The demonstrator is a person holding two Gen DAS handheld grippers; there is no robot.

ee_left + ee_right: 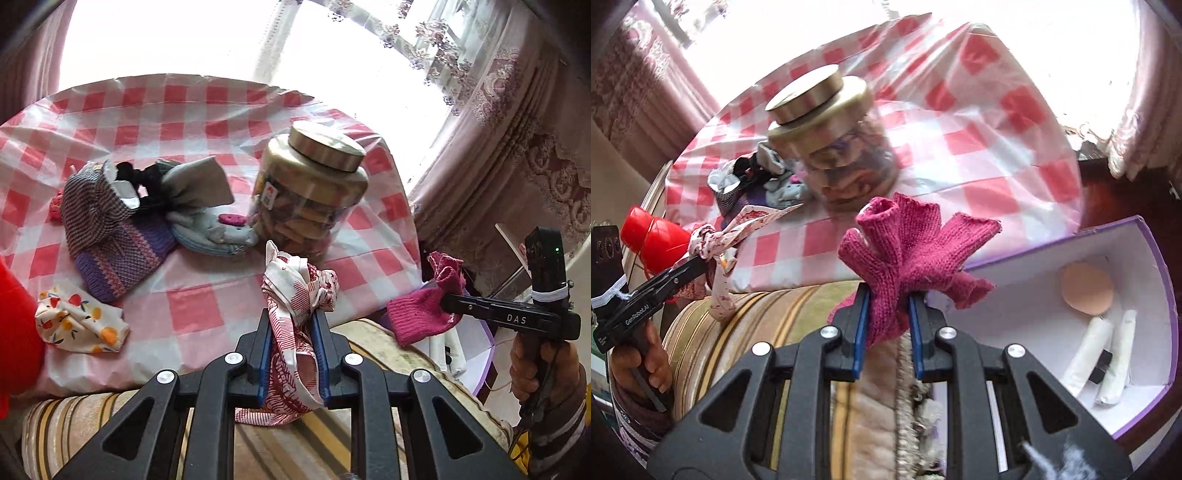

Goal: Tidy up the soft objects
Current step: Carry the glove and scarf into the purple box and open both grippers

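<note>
My left gripper (291, 317) is shut on a knotted red-and-white printed cloth (295, 295) and holds it above the table's near edge; it also shows in the right wrist view (713, 240). My right gripper (886, 295) is shut on a magenta knitted glove (908, 243), held above the sofa arm beside a purple-rimmed white box (1145, 332); the glove shows in the left wrist view (424, 310). On the checked tablecloth (207, 302) lie a purple knitted hat (118, 258), a striped cloth (92, 206), a grey-blue cloth (207, 221) and a fruit-print cloth (81, 321).
A clear jar with a gold lid (314, 192) stands mid-table. The box holds a beige round sponge (1086, 288) and white rolls (1089, 350). A red-capped object (653, 236) sits at the left. A striped sofa arm (768, 325) lies below both grippers. Curtains hang behind.
</note>
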